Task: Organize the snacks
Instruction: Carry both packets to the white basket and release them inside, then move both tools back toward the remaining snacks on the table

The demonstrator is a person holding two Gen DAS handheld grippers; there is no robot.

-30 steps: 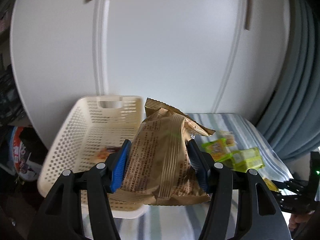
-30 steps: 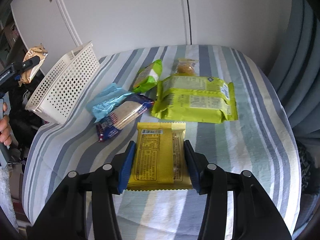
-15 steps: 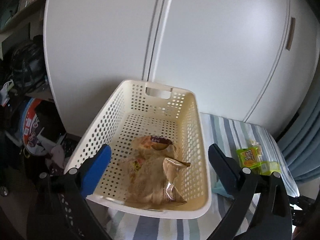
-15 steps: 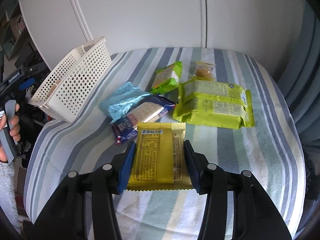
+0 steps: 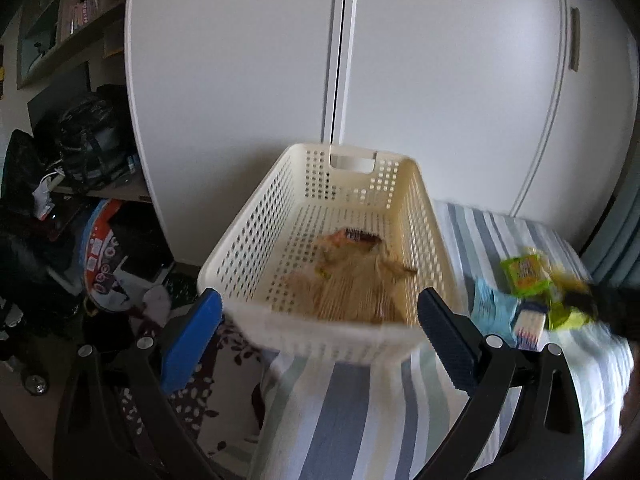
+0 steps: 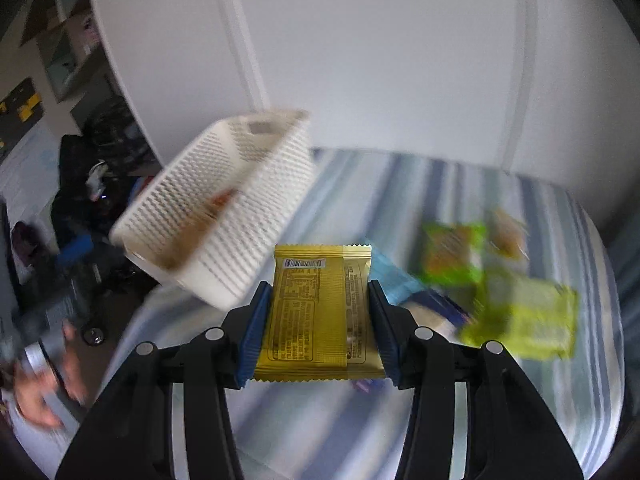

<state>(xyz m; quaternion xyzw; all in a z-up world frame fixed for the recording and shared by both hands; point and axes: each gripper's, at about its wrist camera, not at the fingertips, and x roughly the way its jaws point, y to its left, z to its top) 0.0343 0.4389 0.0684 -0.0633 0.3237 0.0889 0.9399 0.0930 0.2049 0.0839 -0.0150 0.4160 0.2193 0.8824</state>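
One yellow snack packet (image 6: 320, 312) sits clamped flat between the blue pads of the right tool (image 6: 320, 316), barcode side up, held in the air just in front of the white perforated basket (image 6: 224, 208). The left tool (image 5: 320, 336) is spread wide apart and holds nothing, its pads level with the near rim of that basket (image 5: 332, 340). Inside lie a tan crinkled bag (image 5: 356, 292) and a smaller orange-and-dark wrapper (image 5: 352, 236) behind it. The step in hand looks like carrying the yellow packet over to the basket; the next move calls for lifting it clear of the near wall, centring it above the open top and parting the pads so it falls beside the tan bag. Several snacks are not yet sorted on the striped cloth of the surface (image 6: 560, 216): a light blue packet (image 5: 492, 304), a small green packet (image 6: 452, 256), a large yellow-green pack (image 6: 528, 320) and a small orange-brown one (image 6: 508, 232), all blurred. The basket stands at the left end of the surface, partly past its edge. Behind are white cupboard doors (image 5: 440, 80); to the left, shelves and dark bags (image 5: 88, 140) on the floor, and a hand (image 6: 36, 384) low at the left of the right wrist view
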